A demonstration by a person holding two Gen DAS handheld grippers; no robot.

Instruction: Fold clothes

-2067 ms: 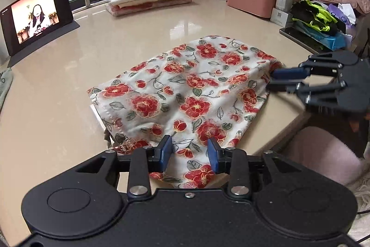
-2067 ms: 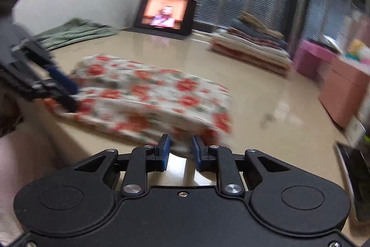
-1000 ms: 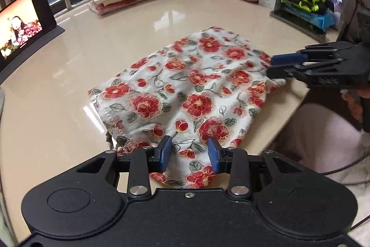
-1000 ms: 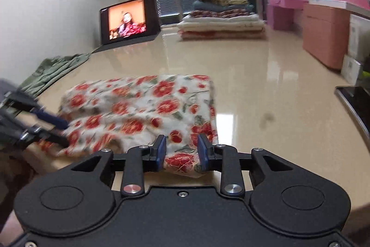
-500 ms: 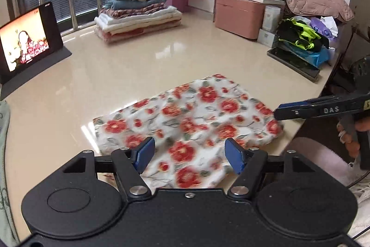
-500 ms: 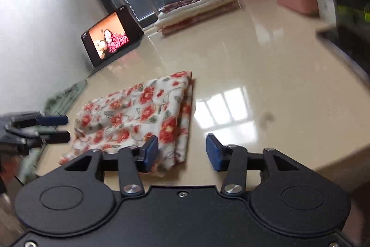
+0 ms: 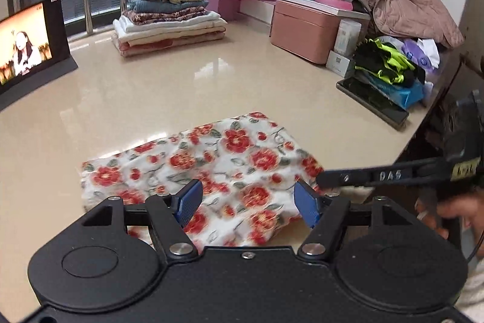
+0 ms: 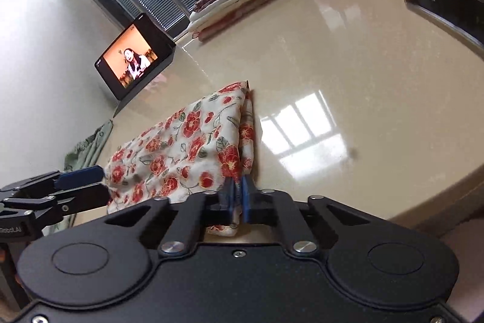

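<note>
A white cloth with red flowers [image 7: 230,162] lies folded in a flat rectangle near the front edge of the beige table [image 7: 187,87]. My left gripper [image 7: 246,197] hovers above its near edge, jaws wide open, nothing between the blue pads. In the right wrist view the cloth [image 8: 181,147] stretches away to the left, and my right gripper [image 8: 237,189] is rolled to one side and shut on the cloth's near corner. From the left wrist view the right gripper [image 7: 322,180] appears edge-on at the cloth's right corner. The left gripper [image 8: 90,185] shows at the cloth's far end.
A stack of folded clothes [image 7: 169,20] sits at the back by the window bars. A tablet [image 7: 27,44] plays video at far left. Pink boxes [image 7: 305,32], a neon-and-black clothes pile [image 7: 387,62] and a dark phone [image 7: 372,102] line the right side. A green garment [image 8: 87,147] lies beyond the cloth.
The left gripper let go of the cloth's near edge, opened wide and lifted back. The right gripper opened, rolled sideways, then shut on the cloth's corner.
</note>
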